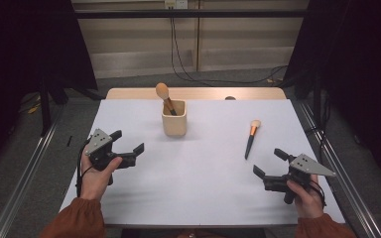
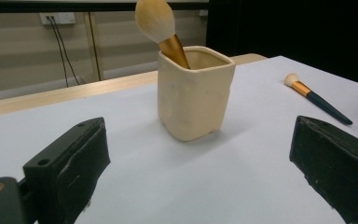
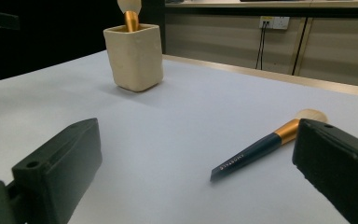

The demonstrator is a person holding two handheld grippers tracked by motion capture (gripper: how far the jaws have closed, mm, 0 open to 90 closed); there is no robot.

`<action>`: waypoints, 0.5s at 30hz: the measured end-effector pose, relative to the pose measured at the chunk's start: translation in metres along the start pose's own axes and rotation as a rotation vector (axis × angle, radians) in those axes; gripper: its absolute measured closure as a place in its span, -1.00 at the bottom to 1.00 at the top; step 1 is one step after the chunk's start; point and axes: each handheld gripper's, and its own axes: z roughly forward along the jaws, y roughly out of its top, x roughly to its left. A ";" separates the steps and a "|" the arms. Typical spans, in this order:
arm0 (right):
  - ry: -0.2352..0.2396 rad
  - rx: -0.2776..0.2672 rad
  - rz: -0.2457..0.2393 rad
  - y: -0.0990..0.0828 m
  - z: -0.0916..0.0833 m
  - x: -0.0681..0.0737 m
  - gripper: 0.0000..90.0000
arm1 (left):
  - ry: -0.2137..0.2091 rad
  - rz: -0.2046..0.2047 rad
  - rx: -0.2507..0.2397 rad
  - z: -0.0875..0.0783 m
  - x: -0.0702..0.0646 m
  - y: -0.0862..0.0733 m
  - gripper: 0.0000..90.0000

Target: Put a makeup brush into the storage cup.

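Brush (image 1: 251,138) lies flat on the worktop (image 1: 198,173), long axis running away from the person, just ahead-left of the right gripper (image 1: 267,164), the nearer one. Both grippers, including the left gripper (image 1: 127,141), stand apart, empty. Cup (image 1: 173,118) holds another brush.

Setting: laboratory recording bay | Evidence: black curtains (image 1: 25,44) on both sides; aluminium floor rails (image 1: 25,178); wall socket (image 1: 175,4) with hanging cables (image 1: 178,54); white-covered tabletop (image 1: 198,183)

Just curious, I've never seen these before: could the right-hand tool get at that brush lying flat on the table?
Probably yes. The right tool is open, and the loose brush lies just ahead of it on bare table, with nothing between them.
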 end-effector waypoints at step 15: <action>-0.003 0.006 0.004 0.001 0.002 0.000 -0.99 | 0.028 -0.001 0.000 -0.032 -0.006 -0.018 -0.90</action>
